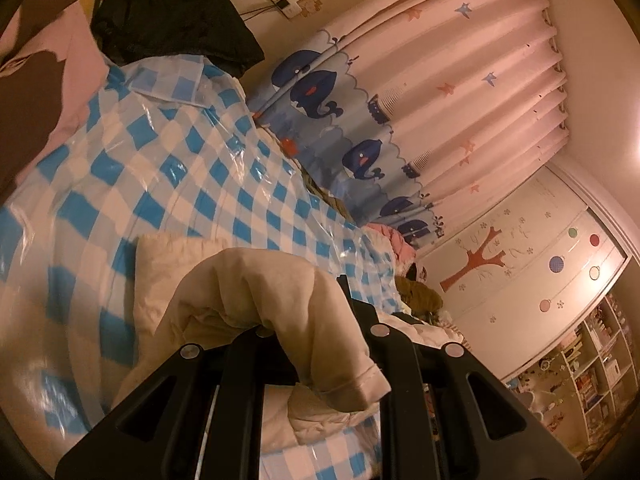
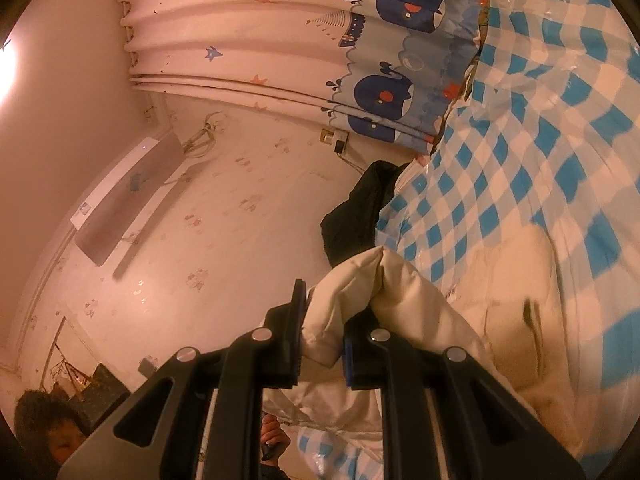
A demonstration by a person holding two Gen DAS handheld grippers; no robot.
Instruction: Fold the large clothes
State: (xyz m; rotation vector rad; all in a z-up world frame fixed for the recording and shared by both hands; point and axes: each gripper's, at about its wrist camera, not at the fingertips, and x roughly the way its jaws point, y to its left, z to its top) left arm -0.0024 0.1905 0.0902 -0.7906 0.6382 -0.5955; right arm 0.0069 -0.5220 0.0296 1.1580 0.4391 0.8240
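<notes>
A cream padded jacket (image 1: 224, 280) lies on a blue-and-white checked plastic sheet (image 1: 168, 168). My left gripper (image 1: 316, 312) is shut on a bunched fold of the jacket, with a cuffed sleeve end (image 1: 352, 384) draped over its fingers. In the right wrist view my right gripper (image 2: 324, 320) is shut on another fold of the cream jacket (image 2: 512, 300), lifted above the checked sheet (image 2: 540, 128). The left gripper's fingertips are hidden under fabric.
A black garment (image 1: 172, 12) lies at the sheet's far end, also in the right wrist view (image 2: 356, 216). A whale-print curtain (image 1: 420, 92) hangs behind the bed. More clothes (image 1: 416, 292) pile at the bed edge. Shelves (image 1: 592, 364) stand beyond. A person's face (image 2: 60, 440) shows low left.
</notes>
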